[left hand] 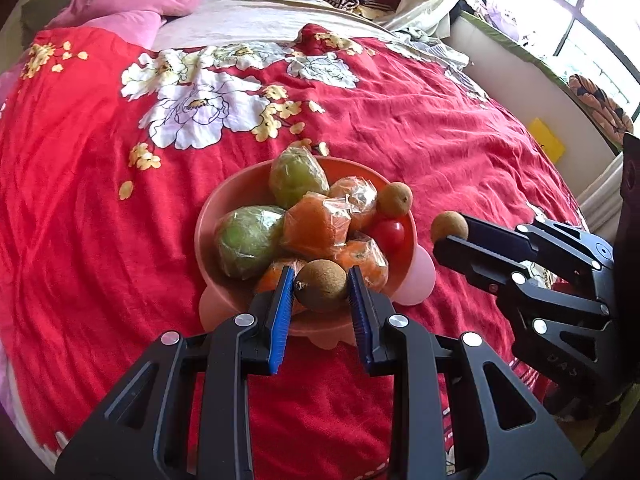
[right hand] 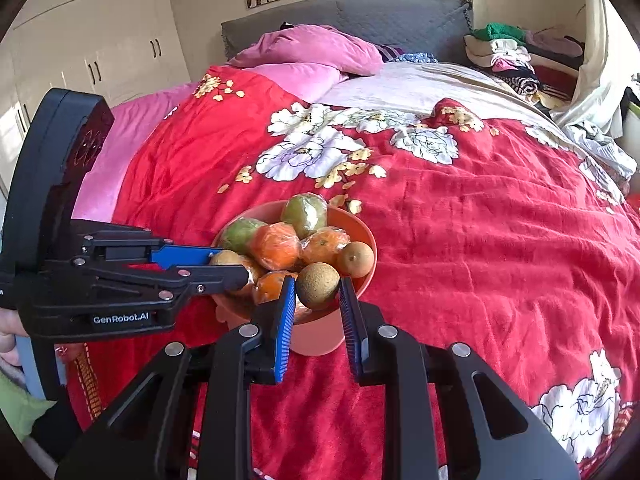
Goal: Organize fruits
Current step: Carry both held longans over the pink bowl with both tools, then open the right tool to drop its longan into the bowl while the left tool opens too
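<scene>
A salmon-pink bowl (left hand: 206, 224) (right hand: 320, 338) sits on the red flowered bedspread. It is piled with two green wrapped fruits (left hand: 248, 242), several wrapped oranges (left hand: 316, 224), a red tomato (left hand: 390, 234) and a small brown round fruit (left hand: 395, 199) (right hand: 355, 259). My left gripper (left hand: 320, 276) (right hand: 228, 265) is shut on another brown fruit (left hand: 320, 286) over the bowl's near edge. My right gripper (right hand: 318, 282) (left hand: 450, 236) is shut on a third brown fruit (right hand: 319, 285) (left hand: 450, 227), just right of the bowl in the left wrist view.
The bedspread (left hand: 400, 128) spreads wide around the bowl. Pink pillows (right hand: 312, 50) lie at the headboard, and folded clothes (right hand: 508, 54) are stacked at the far right corner. A person's hand (right hand: 8, 344) holds the left gripper's handle. White wardrobes (right hand: 100, 32) line the left wall.
</scene>
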`<state>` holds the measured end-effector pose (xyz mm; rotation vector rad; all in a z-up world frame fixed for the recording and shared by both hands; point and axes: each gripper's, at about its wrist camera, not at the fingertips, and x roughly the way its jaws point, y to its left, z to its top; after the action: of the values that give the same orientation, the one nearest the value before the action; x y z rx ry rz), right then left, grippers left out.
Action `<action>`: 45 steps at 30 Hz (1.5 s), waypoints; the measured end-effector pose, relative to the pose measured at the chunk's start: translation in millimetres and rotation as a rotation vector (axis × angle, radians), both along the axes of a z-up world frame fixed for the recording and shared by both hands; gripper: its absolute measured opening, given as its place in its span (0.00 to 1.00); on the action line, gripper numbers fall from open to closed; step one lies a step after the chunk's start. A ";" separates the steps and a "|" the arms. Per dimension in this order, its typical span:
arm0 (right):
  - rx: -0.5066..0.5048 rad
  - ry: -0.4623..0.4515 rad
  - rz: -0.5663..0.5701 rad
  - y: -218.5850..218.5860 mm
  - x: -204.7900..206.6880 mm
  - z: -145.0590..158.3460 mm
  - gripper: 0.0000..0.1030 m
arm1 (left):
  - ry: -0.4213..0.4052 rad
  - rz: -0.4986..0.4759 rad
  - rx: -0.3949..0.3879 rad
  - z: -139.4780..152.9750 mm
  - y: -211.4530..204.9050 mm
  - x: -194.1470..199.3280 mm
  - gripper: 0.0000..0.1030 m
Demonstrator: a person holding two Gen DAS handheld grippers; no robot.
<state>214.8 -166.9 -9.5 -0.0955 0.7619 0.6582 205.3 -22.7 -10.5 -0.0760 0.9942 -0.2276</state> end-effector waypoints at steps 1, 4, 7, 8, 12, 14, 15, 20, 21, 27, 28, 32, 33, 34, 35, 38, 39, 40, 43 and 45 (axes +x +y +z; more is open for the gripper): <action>-0.001 0.002 0.000 0.1 0.6 -1.2 0.21 | -0.001 0.000 -0.001 -0.2 0.4 0.3 0.19; -0.007 0.009 0.008 2.9 1.6 -4.8 0.21 | -0.004 0.006 0.004 -0.6 0.7 1.4 0.19; -0.012 0.016 0.019 7.7 2.7 -8.6 0.21 | -0.007 0.010 0.004 -1.2 2.0 3.6 0.20; -0.015 0.020 0.023 9.7 3.3 -10.2 0.21 | -0.007 0.011 0.004 -1.1 3.1 4.1 0.20; -0.028 0.027 0.038 16.6 4.0 -14.8 0.21 | -0.006 0.017 0.000 -1.0 5.7 7.1 0.20; -0.032 0.031 0.041 19.3 4.7 -17.1 0.21 | -0.006 0.016 -0.003 -1.1 6.4 7.4 0.20; -0.036 0.031 0.040 20.5 5.2 -18.3 0.21 | -0.007 0.015 -0.003 -1.2 6.4 7.6 0.20; -0.042 0.034 0.035 21.9 7.7 -22.1 0.21 | -0.007 0.017 -0.004 -1.5 6.3 7.9 0.20; -0.043 0.034 0.033 21.5 8.0 -22.6 0.21 | -0.008 0.019 -0.004 -1.2 6.2 7.4 0.20; -0.039 0.018 0.019 17.4 6.1 -21.8 0.38 | -0.009 0.021 -0.007 -0.8 6.1 7.8 0.20; -0.035 0.018 0.015 16.0 6.0 -21.6 0.43 | -0.009 0.021 -0.005 -1.3 5.9 7.5 0.20; -0.023 0.023 -0.004 9.0 6.3 -20.5 0.45 | -0.010 0.020 -0.004 -1.3 5.5 7.5 0.20; -0.023 0.021 -0.007 7.5 5.4 -19.9 0.46 | -0.011 0.021 -0.005 -1.3 6.1 7.3 0.20; -0.021 0.019 -0.011 6.1 4.5 -19.2 0.47 | -0.010 0.024 -0.005 -1.3 6.1 7.5 0.20; -0.020 0.019 -0.013 5.3 3.6 -18.7 0.48 | -0.010 0.023 -0.005 -1.2 5.9 7.4 0.20; -0.021 0.013 -0.017 2.9 0.3 -16.4 0.51 | -0.009 0.026 -0.008 -1.3 6.2 8.3 0.20; -0.019 0.013 -0.021 1.8 -0.8 -15.5 0.51 | -0.009 0.028 -0.008 -1.2 6.3 8.7 0.22; -0.017 0.015 -0.024 0.4 -1.8 -15.0 0.53 | -0.008 0.032 -0.009 -0.9 6.4 9.5 0.26; -0.020 0.013 -0.031 -1.6 -3.3 -13.3 0.56 | -0.005 0.033 -0.014 -1.4 6.6 11.0 0.27; -0.020 0.009 -0.034 -2.5 -4.2 -12.5 0.57 | -0.007 0.035 -0.011 -1.8 6.4 10.6 0.27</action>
<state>210.7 -169.4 -22.1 -0.0975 0.7776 0.6191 215.9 -16.3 -12.2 -0.1023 0.9839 -0.2010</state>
